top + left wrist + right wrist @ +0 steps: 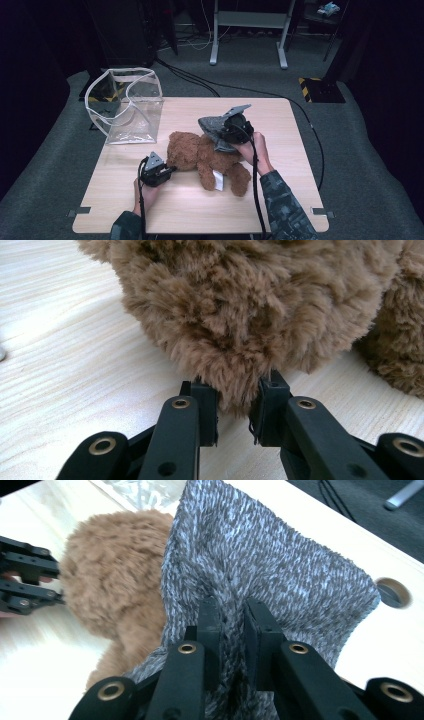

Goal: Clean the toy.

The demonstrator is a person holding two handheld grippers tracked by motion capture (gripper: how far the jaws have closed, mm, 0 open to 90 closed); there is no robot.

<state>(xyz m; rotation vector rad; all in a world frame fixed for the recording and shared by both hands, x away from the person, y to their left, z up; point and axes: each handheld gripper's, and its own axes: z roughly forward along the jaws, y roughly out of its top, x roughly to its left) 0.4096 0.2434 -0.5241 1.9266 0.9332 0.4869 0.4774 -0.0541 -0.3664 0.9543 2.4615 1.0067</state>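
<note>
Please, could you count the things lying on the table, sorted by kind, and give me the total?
Brown teddy bear: 1
Grey knitted cloth, pinched in the right gripper above the bear: 1
Clear plastic bag, at the table's far left corner: 1
Total: 3

A brown plush teddy bear (205,157) lies on the table, grey knitted cloth (216,131) apparently draped over it.
</note>
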